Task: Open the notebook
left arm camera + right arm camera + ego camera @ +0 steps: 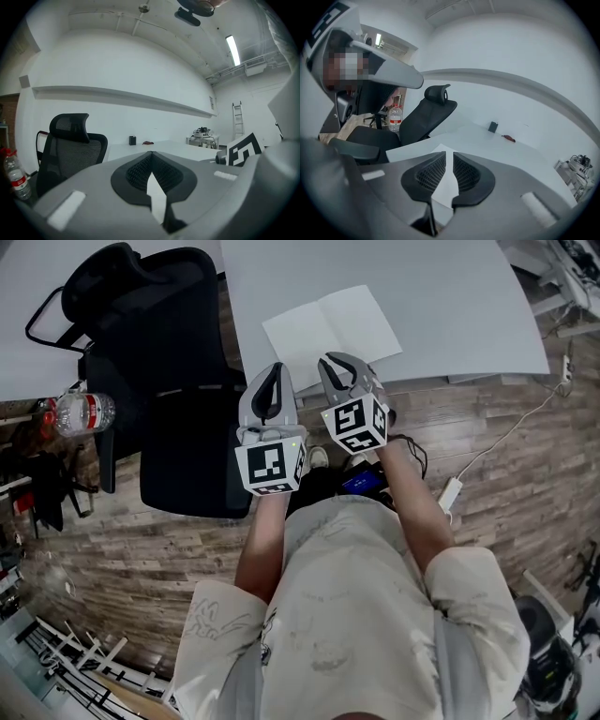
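The notebook (330, 334) is lying open at the table's (450, 306) near edge. The left gripper (275, 369), jaws pressed together and empty, and the right gripper (335, 360), jaws slightly parted, are hovering there, with the chair (178, 381) close beside them.

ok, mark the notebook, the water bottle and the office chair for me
notebook (302, 338), head view, on its left page.
water bottle (82, 414), head view, on the middle of its body.
office chair (192, 446), head view, on its seat.

Right gripper (449, 157): jaws slightly apart, nothing gripped. Open notebook (445, 186) lies flat just beyond them. Chair (426, 117) left of notebook, bottle (395, 118) farther left.
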A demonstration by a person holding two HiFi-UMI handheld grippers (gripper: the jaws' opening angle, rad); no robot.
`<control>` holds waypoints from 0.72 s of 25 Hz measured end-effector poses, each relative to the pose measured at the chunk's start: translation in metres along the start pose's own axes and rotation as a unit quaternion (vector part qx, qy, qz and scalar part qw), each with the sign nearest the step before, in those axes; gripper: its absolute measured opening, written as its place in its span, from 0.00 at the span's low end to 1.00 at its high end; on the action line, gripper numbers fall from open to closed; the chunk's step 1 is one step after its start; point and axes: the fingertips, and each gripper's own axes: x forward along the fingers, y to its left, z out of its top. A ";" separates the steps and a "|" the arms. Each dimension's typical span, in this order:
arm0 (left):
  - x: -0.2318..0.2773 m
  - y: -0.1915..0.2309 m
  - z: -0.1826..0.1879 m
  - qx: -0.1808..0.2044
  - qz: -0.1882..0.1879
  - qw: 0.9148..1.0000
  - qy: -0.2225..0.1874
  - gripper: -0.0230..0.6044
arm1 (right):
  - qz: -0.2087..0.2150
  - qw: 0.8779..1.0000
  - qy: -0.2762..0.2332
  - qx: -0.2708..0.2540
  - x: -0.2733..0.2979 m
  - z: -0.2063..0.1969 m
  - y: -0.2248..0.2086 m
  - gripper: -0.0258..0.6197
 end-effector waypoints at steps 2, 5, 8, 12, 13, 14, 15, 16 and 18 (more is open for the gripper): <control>0.004 -0.009 0.001 0.000 -0.004 1.000 0.000 0.06 | -0.008 1.000 -0.004 0.006 -0.007 -0.001 -0.011 0.11; 0.009 -0.024 0.000 0.003 -0.011 1.000 0.001 0.06 | -0.022 1.000 -0.012 0.014 -0.019 -0.004 -0.028 0.10; 0.016 -0.042 0.003 0.004 -0.018 1.000 0.000 0.06 | -0.034 0.999 -0.019 0.020 -0.034 -0.006 -0.048 0.08; 0.026 -0.062 0.010 0.006 -0.030 1.000 0.001 0.06 | -0.046 0.998 -0.025 0.027 -0.050 -0.006 -0.071 0.05; 0.028 -0.067 0.012 0.008 -0.033 0.999 0.000 0.06 | -0.049 0.998 -0.026 0.029 -0.055 -0.007 -0.076 0.05; 0.029 -0.073 0.013 0.010 -0.036 0.999 0.000 0.06 | -0.052 0.998 -0.027 0.030 -0.059 -0.007 -0.081 0.05; 0.031 -0.078 0.015 0.011 -0.039 0.999 -0.001 0.06 | -0.054 0.998 -0.028 0.031 -0.064 -0.008 -0.086 0.05; 0.033 -0.084 0.017 0.013 -0.041 0.999 -0.001 0.06 | -0.056 0.997 -0.030 0.032 -0.069 -0.008 -0.092 0.05; 0.037 -0.095 0.020 0.014 -0.044 0.999 -0.002 0.06 | -0.060 0.997 -0.034 0.033 -0.079 -0.009 -0.103 0.05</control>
